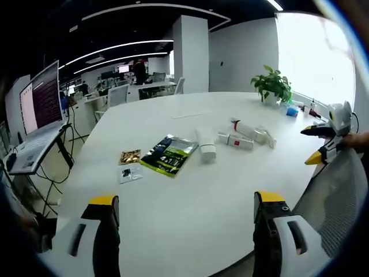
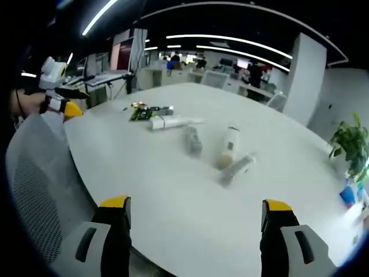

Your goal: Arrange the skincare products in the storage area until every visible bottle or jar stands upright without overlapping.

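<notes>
Several skincare products lie on their sides near the middle of the white round table (image 1: 190, 219). In the left gripper view these are a fat white tube (image 1: 206, 144), a white bottle with a red label (image 1: 235, 140), a red-capped bottle (image 1: 245, 128) and a small pale one (image 1: 266, 137). The right gripper view has the tube (image 2: 173, 122), a small grey bottle (image 2: 192, 140), a white bottle (image 2: 229, 147) and a slim one (image 2: 238, 166). My left gripper (image 1: 185, 205) stands open over the near table edge, well short of them. My right gripper (image 2: 196, 206) is open too and holds nothing; it also appears as the yellow-tipped gripper (image 1: 316, 144) at the table's right edge.
A green packet (image 1: 169, 154), a gold snack packet (image 1: 130, 156) and a small clear packet (image 1: 130, 172) lie left of the products. A potted plant (image 1: 272, 85) stands at the far edge. A mesh chair (image 1: 337, 190) is beside the table, and a laptop (image 1: 40, 104) stands on a stand at left.
</notes>
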`<state>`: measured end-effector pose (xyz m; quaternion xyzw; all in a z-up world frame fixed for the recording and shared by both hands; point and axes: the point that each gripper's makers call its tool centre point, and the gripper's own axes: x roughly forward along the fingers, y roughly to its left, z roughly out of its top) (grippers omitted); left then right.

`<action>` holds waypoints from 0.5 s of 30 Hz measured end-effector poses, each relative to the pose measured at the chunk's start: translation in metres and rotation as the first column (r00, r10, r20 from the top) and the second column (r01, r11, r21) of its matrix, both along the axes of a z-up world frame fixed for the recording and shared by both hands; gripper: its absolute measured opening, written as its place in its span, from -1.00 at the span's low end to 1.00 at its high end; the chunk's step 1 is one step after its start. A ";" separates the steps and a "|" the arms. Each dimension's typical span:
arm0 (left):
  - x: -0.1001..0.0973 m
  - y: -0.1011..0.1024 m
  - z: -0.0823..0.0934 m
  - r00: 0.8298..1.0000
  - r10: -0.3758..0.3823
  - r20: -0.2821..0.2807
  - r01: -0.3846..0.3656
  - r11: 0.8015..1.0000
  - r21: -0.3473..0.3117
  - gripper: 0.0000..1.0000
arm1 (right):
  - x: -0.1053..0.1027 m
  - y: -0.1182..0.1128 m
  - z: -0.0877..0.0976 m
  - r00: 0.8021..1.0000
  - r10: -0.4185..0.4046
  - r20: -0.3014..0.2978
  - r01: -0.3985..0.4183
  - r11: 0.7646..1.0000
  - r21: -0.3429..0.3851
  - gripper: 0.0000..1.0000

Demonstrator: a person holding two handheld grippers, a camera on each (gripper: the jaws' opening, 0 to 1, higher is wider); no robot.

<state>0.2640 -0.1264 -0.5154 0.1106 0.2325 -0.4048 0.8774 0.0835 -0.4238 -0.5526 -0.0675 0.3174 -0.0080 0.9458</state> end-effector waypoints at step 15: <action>0.000 0.001 0.001 1.000 0.008 0.003 -0.008 1.000 -0.003 0.79 | -0.001 0.001 0.000 1.000 0.004 -0.007 -0.004 1.000 -0.002 0.97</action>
